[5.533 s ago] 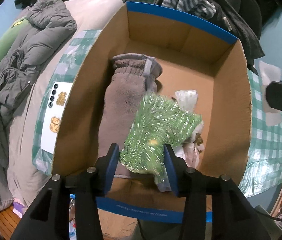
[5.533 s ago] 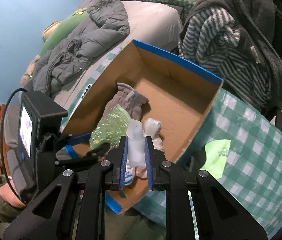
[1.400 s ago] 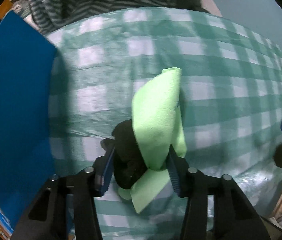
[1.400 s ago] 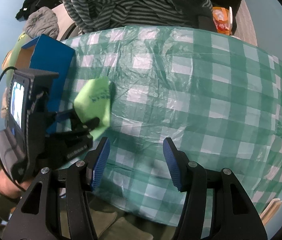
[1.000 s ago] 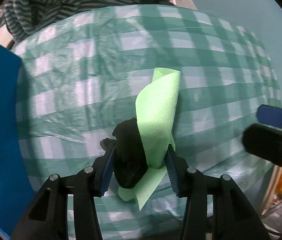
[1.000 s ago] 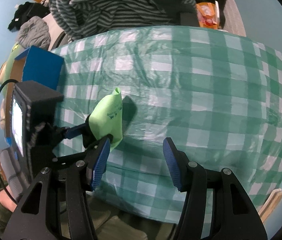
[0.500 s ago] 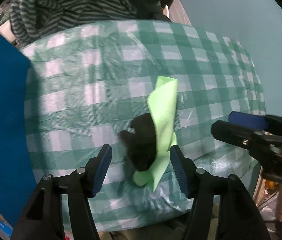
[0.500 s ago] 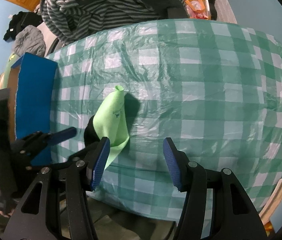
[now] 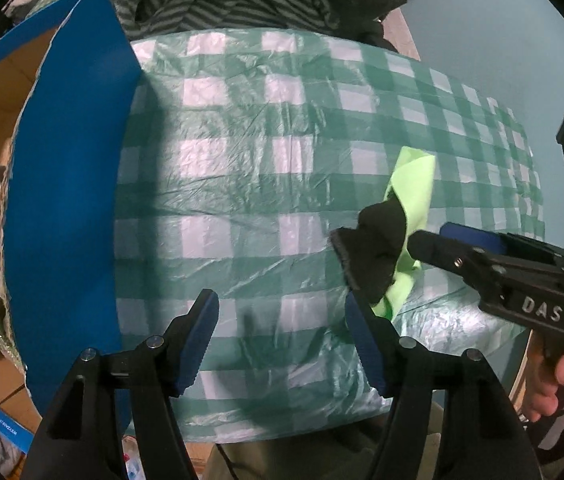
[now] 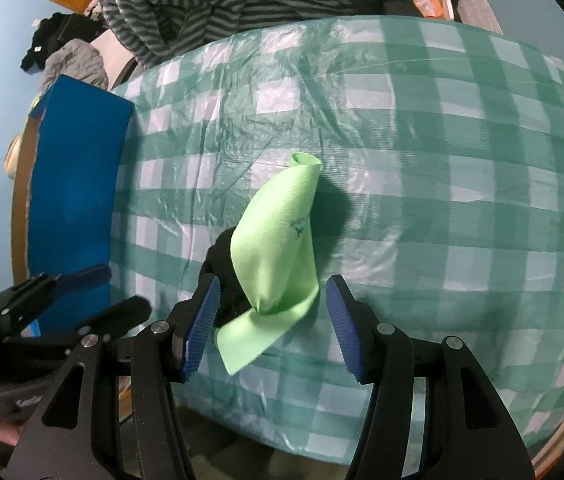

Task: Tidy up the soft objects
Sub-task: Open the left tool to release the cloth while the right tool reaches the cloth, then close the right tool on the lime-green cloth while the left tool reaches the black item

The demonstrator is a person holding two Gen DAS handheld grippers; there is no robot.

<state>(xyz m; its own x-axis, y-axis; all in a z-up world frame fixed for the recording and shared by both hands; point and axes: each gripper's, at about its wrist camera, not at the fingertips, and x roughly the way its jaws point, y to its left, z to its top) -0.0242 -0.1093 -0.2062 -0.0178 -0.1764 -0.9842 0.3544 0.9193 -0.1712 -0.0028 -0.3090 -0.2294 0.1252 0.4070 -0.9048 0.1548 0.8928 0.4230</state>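
Several soft items are already seen in the box (image 9: 70,184); one green cloth (image 10: 278,256) remains — framed, ungripped, by the half-open right gripper (image 10: 270,320); the left gripper (image 9: 282,340) is opening, empty.

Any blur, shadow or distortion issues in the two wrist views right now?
Left wrist: soft motion blur; the checked green plastic tablecloth bulges from fisheye, shaded beside the blue cardboard box. Right wrist: sharper; the lime green cloth casts a dark shadow to its right; same barrel bulge.
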